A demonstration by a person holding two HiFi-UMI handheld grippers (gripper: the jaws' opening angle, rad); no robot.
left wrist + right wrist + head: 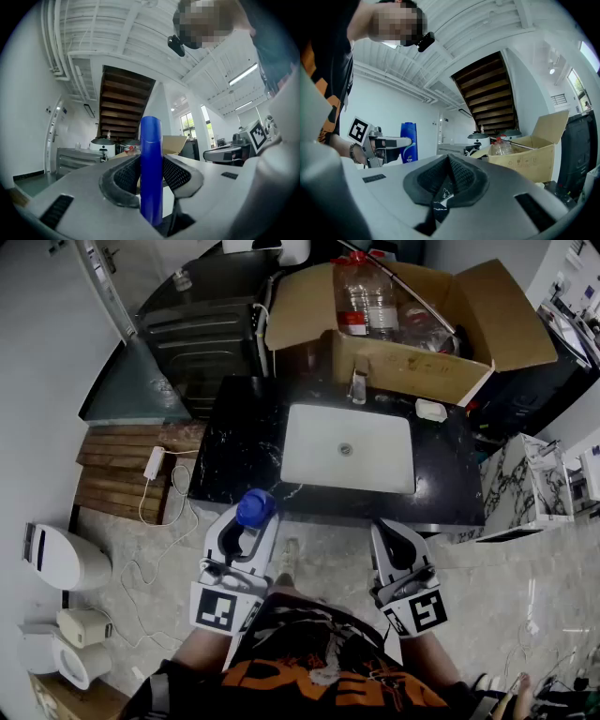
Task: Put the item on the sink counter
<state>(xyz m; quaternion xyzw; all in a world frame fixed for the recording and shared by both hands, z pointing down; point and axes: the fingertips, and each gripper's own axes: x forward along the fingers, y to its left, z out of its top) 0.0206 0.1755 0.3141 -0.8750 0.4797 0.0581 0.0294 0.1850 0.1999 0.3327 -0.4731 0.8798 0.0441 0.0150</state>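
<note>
A blue bottle (254, 508) stands upright between the pads of my left gripper (249, 526), which is shut on it just short of the counter's front edge. In the left gripper view the blue bottle (151, 168) fills the gap between the black pads (126, 176). From the right gripper view the same blue bottle (408, 141) shows off to the left with a white label. My right gripper (392, 538) is shut with nothing in it, its pads (450, 176) pressed together. Ahead lies the black marble sink counter (239, 442) with a white basin (347, 448).
A faucet (358, 385) and a white soap dish (431, 411) sit at the counter's back. Behind stands an open cardboard box (412, 324) holding plastic bottles. A dark appliance (202, 338) is at the back left. A power strip and cable (155, 463) lie on wooden slats left of the counter.
</note>
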